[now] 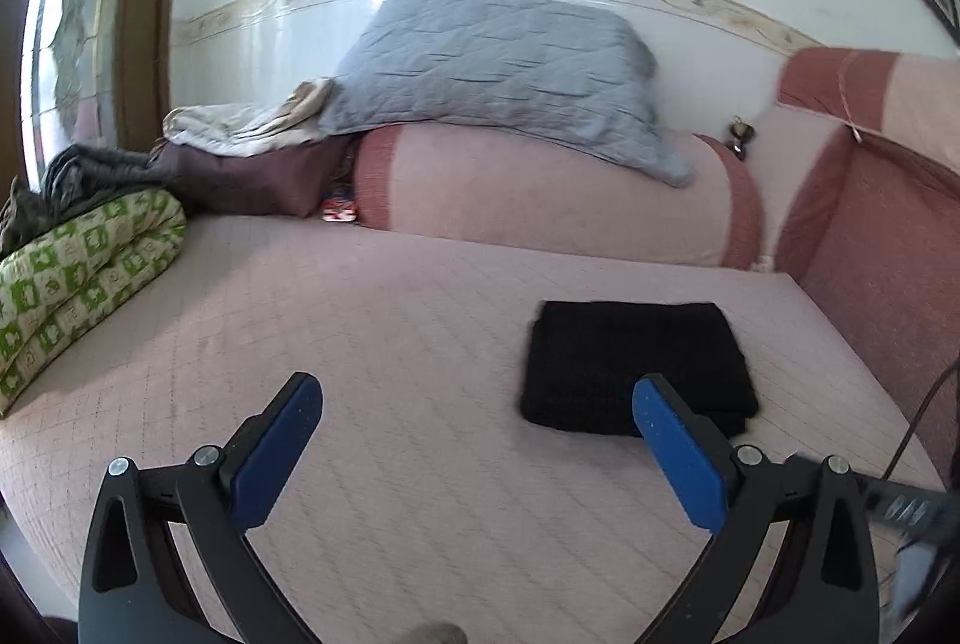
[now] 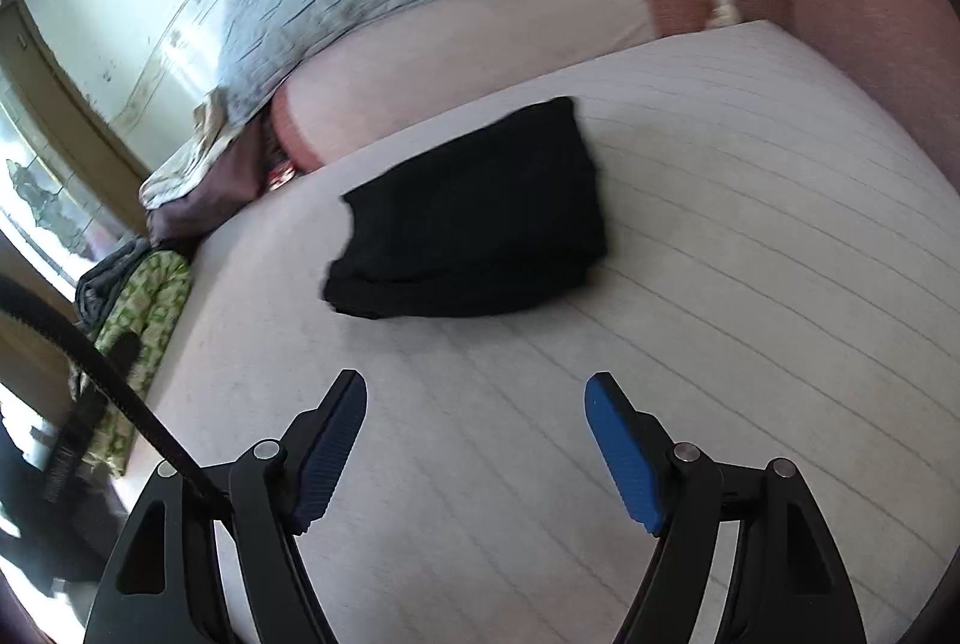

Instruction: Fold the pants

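The black pants [image 1: 636, 362] lie folded into a compact rectangle on the pink quilted bed cover [image 1: 390, 332], toward its right side. My left gripper [image 1: 477, 386] hovers over the cover in front and to the left of them, open, nothing between its blue pads; its right finger [image 1: 672, 440] overlaps the bundle's near edge in the picture. In the right wrist view the same folded pants [image 2: 474, 224] rest ahead of my right gripper [image 2: 477, 386], which is open and empty above the cover [image 2: 720, 254].
A pink bolster [image 1: 540, 188] with a grey quilted pillow [image 1: 504, 62] on it lines the wall side. Folded bedding, including a green patterned quilt [image 1: 78, 278], is piled at the left. A reddish backrest cushion [image 1: 882, 218] borders the right. A black cable [image 2: 108, 380] crosses left of the right gripper.
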